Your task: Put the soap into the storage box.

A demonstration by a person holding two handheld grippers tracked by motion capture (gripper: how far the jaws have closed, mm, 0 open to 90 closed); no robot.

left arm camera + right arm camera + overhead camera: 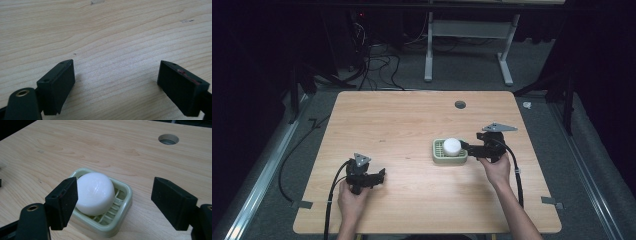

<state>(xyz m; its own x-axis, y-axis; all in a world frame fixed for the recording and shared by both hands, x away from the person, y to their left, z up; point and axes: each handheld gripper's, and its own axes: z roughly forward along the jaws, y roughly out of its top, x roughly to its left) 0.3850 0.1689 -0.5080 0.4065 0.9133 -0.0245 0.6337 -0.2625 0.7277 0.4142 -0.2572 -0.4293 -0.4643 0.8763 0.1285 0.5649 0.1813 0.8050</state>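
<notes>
Soap, a round white domed bar point(95, 193), sits in a pale green slatted plastic dish point(123, 202) right of centre on the light wooden table point(402, 125). Nearest the person, the left gripper point(116, 85) rests low over bare wood, jaws apart and empty. Farther in, the right gripper point(113, 202) faces the dish, jaws spread wide, holding nothing. A smooth dome may well slip from flat pads, and an off-centre squeeze could shove the light dish along

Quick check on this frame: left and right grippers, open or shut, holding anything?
Left gripper: open, holding nothing, bare wooden table between its jaws.
Right gripper: open, holding nothing, aimed at the white soap in the green dish.
</notes>
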